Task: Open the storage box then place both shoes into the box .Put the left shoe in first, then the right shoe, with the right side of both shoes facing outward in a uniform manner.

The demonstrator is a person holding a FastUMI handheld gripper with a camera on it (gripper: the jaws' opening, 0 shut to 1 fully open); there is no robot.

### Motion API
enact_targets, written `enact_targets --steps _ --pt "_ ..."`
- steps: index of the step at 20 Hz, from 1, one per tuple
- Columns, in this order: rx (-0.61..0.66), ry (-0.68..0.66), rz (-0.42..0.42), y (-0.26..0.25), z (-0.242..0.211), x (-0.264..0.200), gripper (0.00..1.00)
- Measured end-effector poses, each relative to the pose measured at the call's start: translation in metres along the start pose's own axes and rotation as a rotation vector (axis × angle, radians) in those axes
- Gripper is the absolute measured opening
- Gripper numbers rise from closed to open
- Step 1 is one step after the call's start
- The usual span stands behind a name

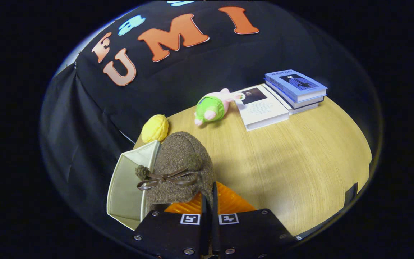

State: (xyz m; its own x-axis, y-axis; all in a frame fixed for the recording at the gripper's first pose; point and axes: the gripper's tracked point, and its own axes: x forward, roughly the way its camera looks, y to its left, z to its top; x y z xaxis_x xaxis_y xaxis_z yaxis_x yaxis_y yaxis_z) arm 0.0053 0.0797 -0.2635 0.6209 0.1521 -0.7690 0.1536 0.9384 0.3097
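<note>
Shoe clamped in closed tongs

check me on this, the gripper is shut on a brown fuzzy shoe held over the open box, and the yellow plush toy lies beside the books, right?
Not quite: in the gripper view the toy beside the books is the green and pink plush. The yellow one sits behind the box. The gripper does pinch the shoe.

Yellow toy, green plush, books (stacked) on table

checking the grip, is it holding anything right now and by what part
The gripper is shut on the brown fuzzy shoe, pinching the thin rim of its opening, with the shoe hanging over the open box.
</note>
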Motion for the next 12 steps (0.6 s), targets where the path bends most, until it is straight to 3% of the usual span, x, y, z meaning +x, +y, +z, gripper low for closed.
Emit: enact_targets --steps 12 --pt "-0.107 -0.026 0.150 0.151 0.014 -0.016 0.05"
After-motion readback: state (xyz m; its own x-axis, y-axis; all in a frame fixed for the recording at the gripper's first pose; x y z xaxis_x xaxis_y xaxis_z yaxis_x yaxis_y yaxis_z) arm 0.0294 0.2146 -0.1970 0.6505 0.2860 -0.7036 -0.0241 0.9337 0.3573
